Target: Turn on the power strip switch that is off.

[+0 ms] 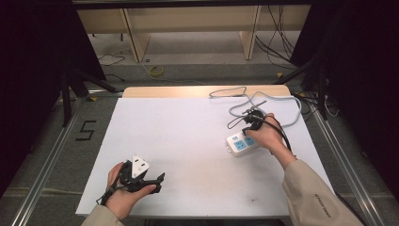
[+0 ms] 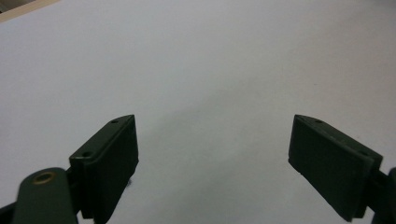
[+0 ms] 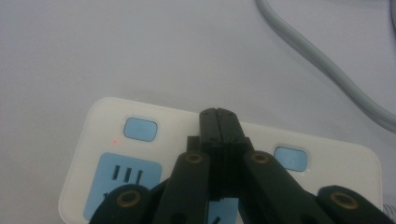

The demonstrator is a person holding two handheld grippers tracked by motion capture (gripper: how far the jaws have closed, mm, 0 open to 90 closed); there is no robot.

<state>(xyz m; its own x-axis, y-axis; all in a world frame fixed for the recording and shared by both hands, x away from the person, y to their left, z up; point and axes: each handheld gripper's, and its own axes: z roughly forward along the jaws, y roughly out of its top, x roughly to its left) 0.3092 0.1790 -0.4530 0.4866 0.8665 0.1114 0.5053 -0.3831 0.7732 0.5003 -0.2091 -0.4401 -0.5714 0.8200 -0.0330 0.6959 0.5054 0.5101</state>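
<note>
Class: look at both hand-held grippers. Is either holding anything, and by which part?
Nothing is held. The left hand-held gripper is open over bare table; the right hand-held gripper is shut, empty, above the power strip.

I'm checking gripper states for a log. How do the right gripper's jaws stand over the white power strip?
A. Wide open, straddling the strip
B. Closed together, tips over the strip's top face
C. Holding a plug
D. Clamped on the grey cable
B: in the right gripper view the right gripper has its two black jaws pressed together with nothing between them, tips above the power strip between its two blue buttons.
</note>
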